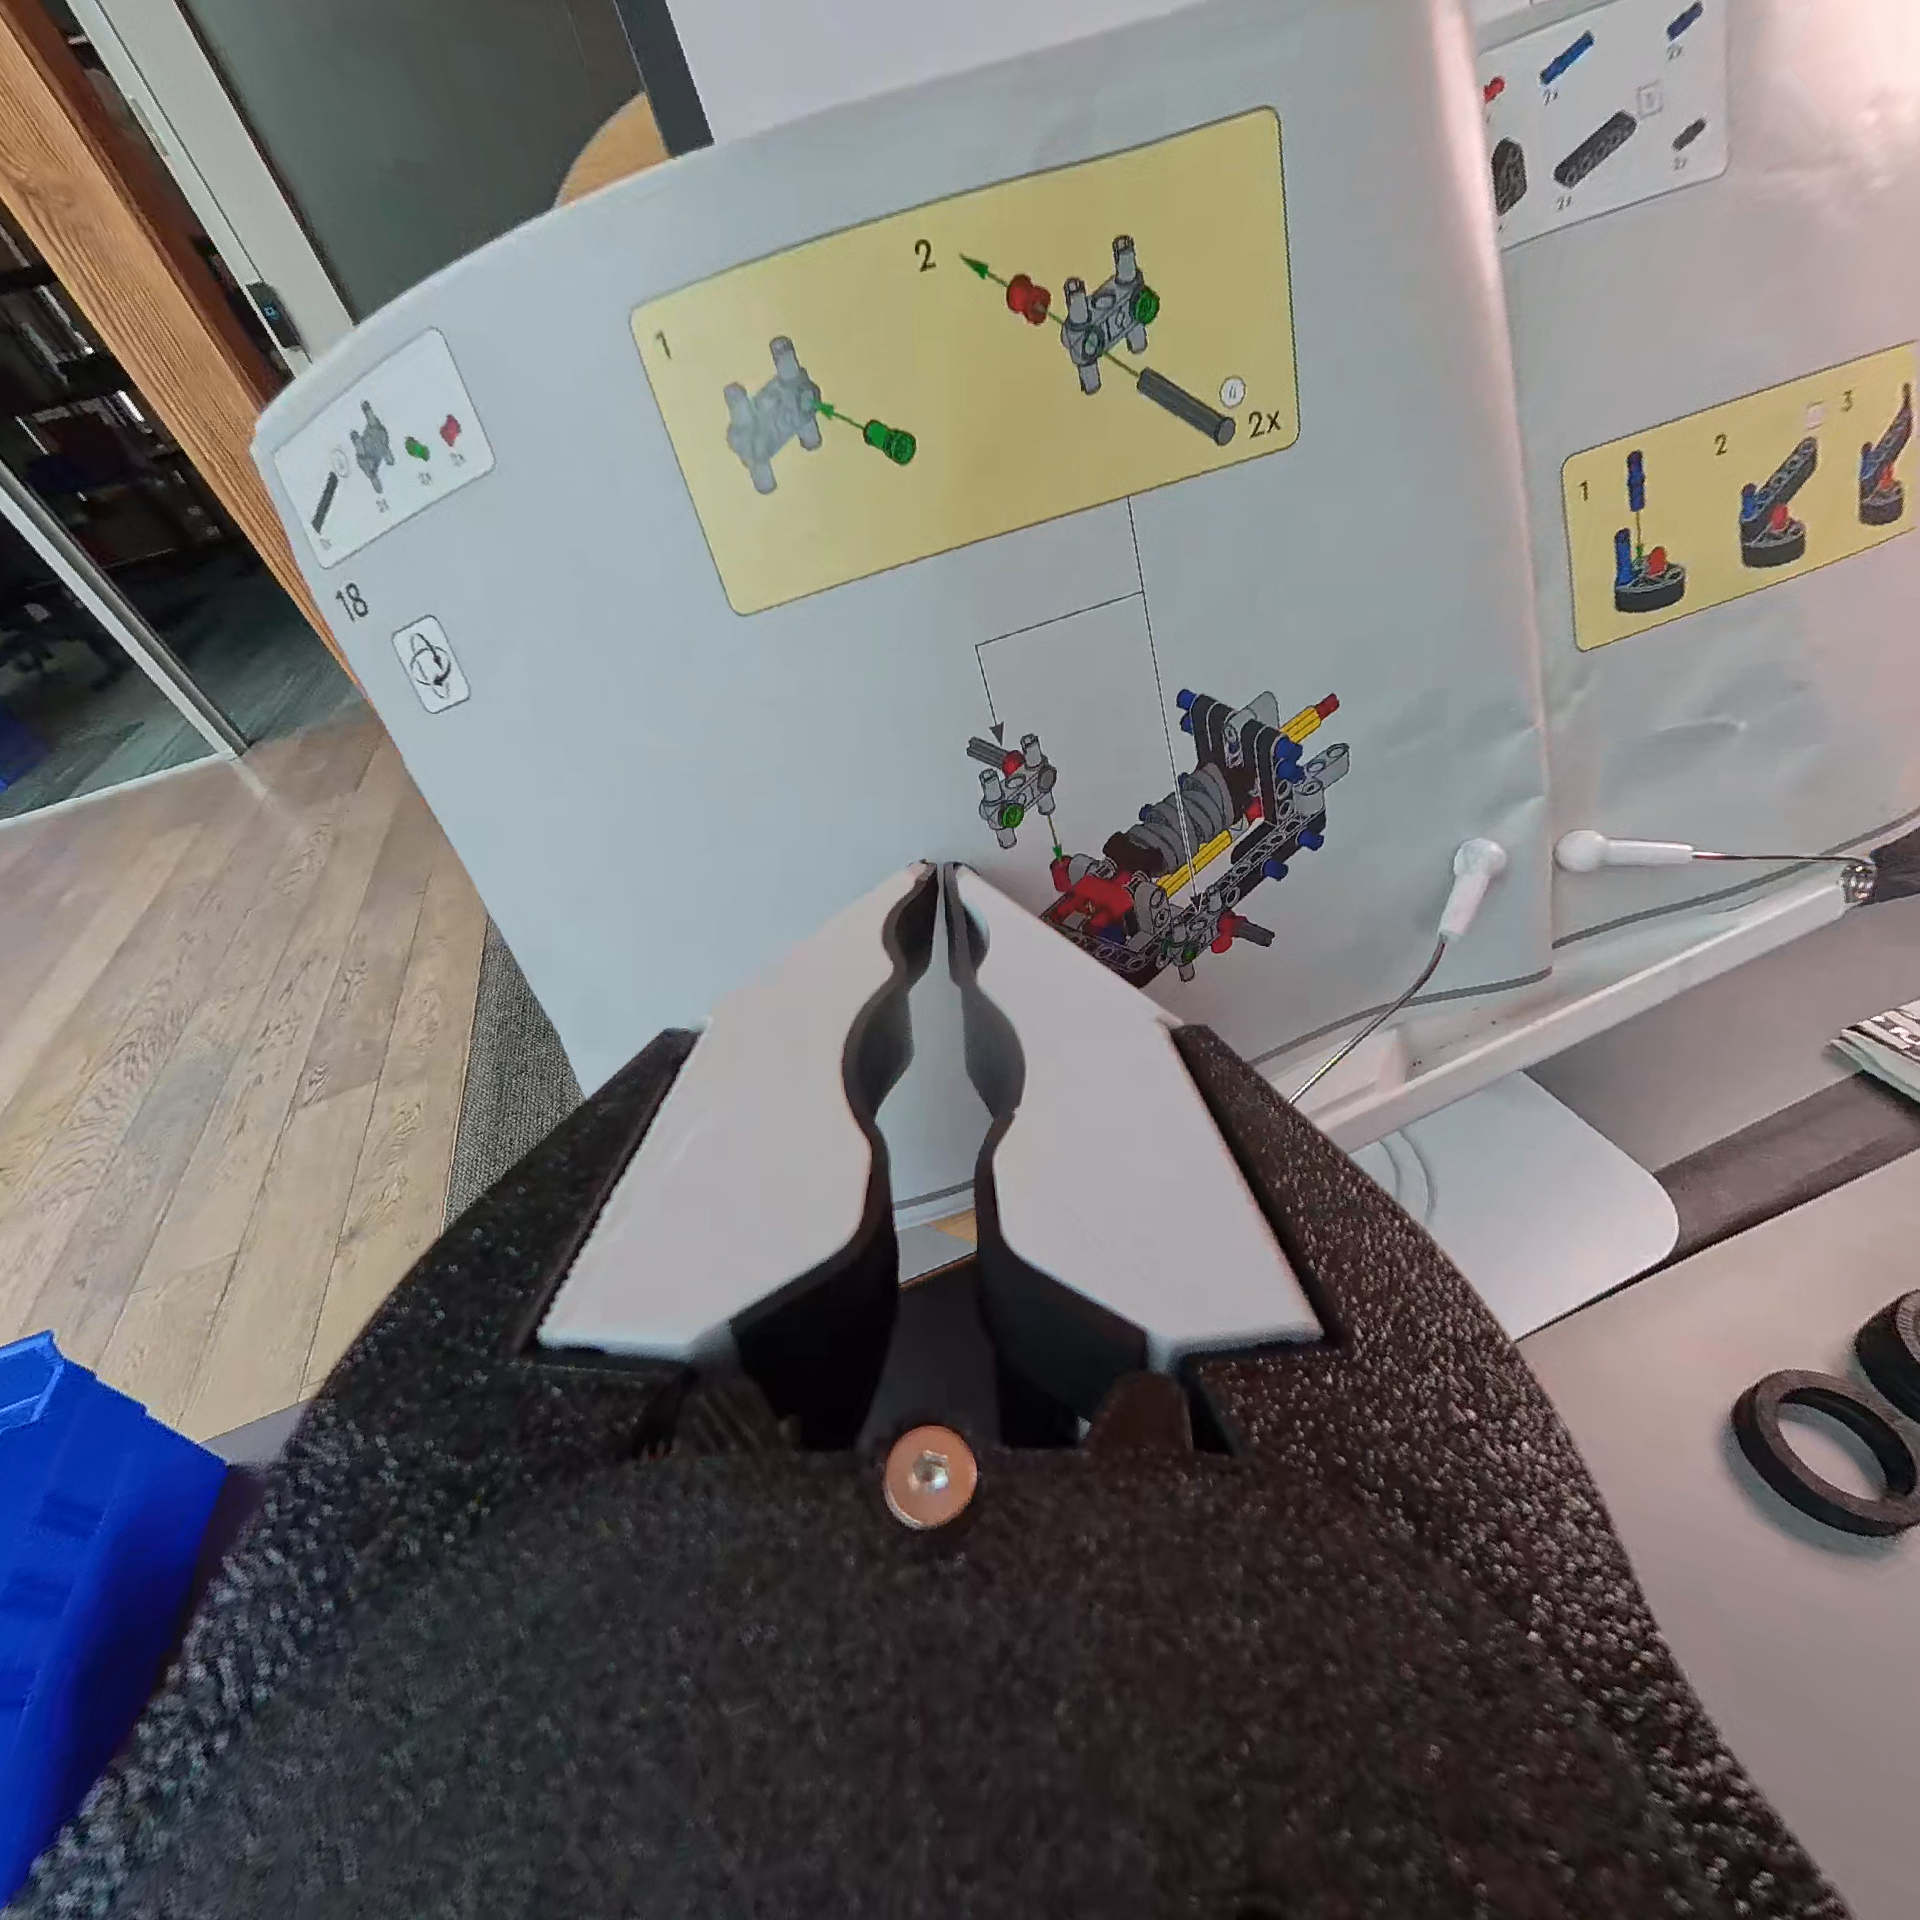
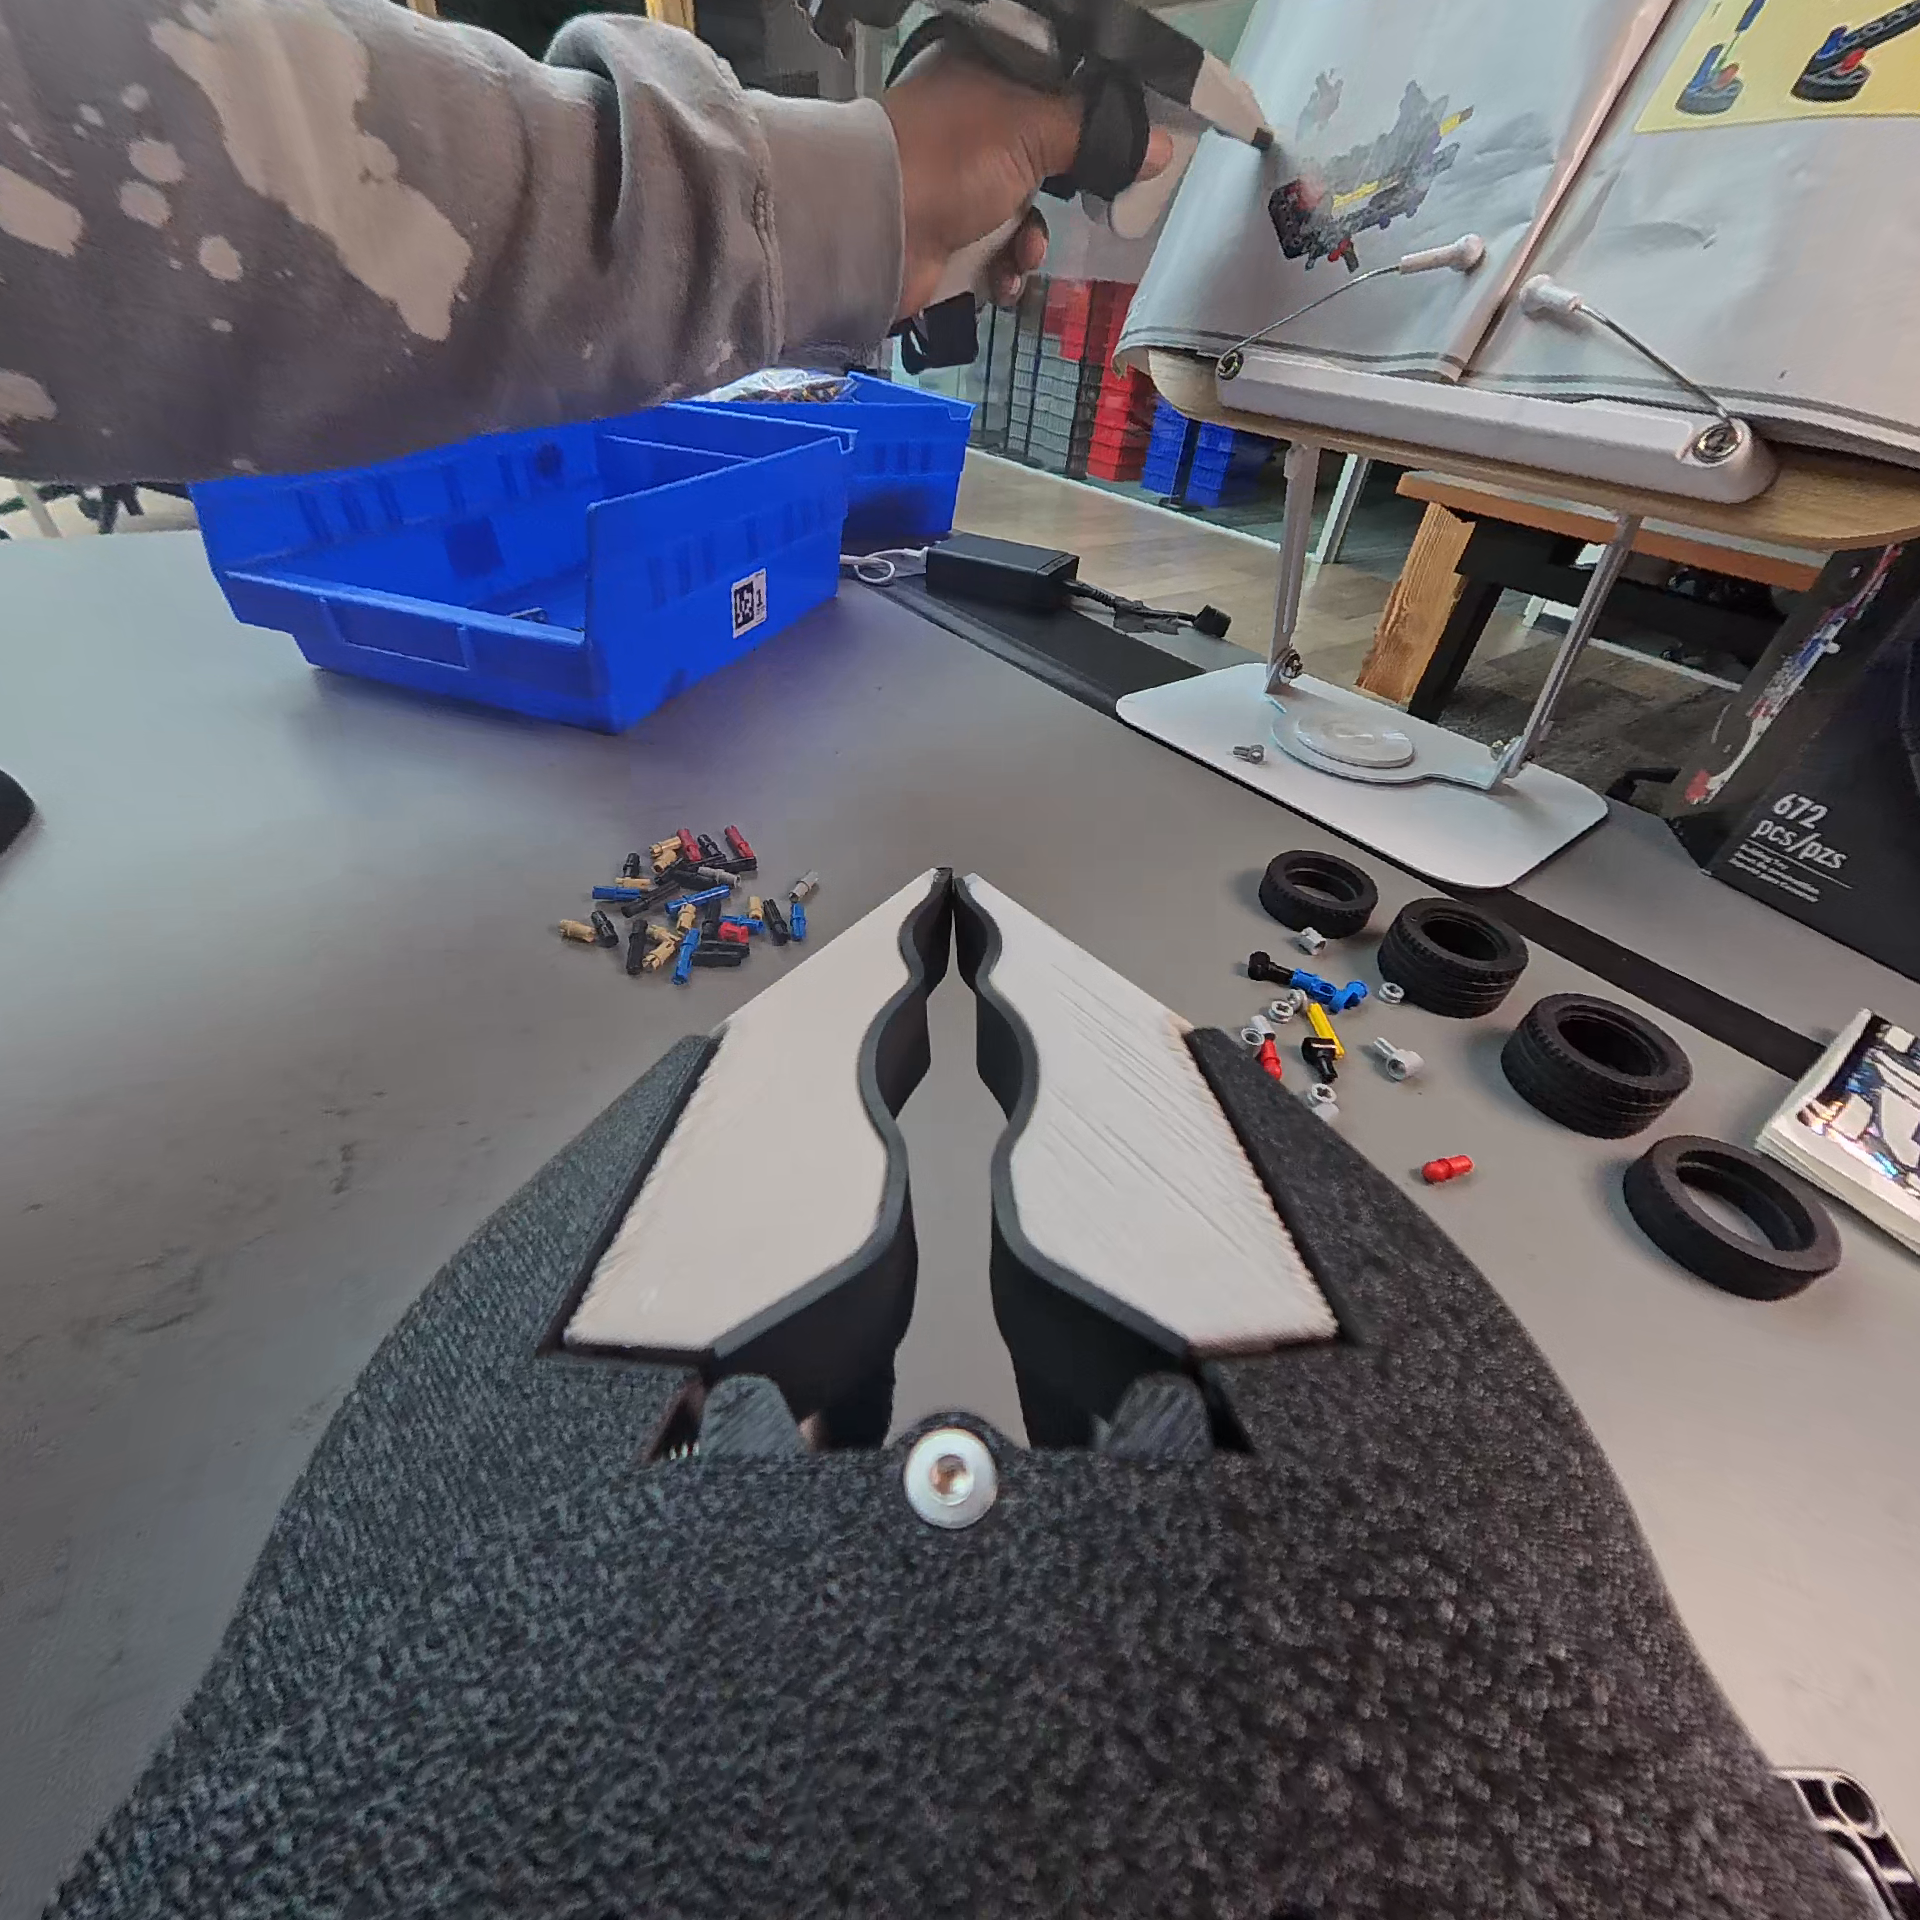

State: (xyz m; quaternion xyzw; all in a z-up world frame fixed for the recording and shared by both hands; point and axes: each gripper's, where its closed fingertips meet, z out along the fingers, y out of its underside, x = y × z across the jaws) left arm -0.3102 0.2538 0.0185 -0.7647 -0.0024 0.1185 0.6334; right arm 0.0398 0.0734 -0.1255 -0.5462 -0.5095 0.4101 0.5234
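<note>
Right gripper (image 2: pixel 951 883): fingers closed tip to tip, nothing between them, hovering over the grey table (image 2: pixel 312 1039). Small pile of mixed pins (image 2: pixel 691 909) at 11 o'clock from the tips, apart from them. Second scatter of small parts (image 2: pixel 1314 1023) at 3 o'clock, with four black tyres (image 2: pixel 1595 1065) beyond it toward 2–4 o'clock. Blue bin (image 2: pixel 540 561) farther off at 11 o'clock.

Left gripper (image 1: pixel 940 871): fingers likewise closed with tips meeting, holding nothing. Tips are raised at the open instruction booklet (image 1: pixel 831 644) on its white stand (image 2: pixel 1382 790), near the printed model drawing at 3 o'clock of the tips; contact with the page cannot be confirmed. In the right wrist view, the left hand (image 2: pixel 987 177) is at 12 o'clock, its gripper tip at the page.
</note>
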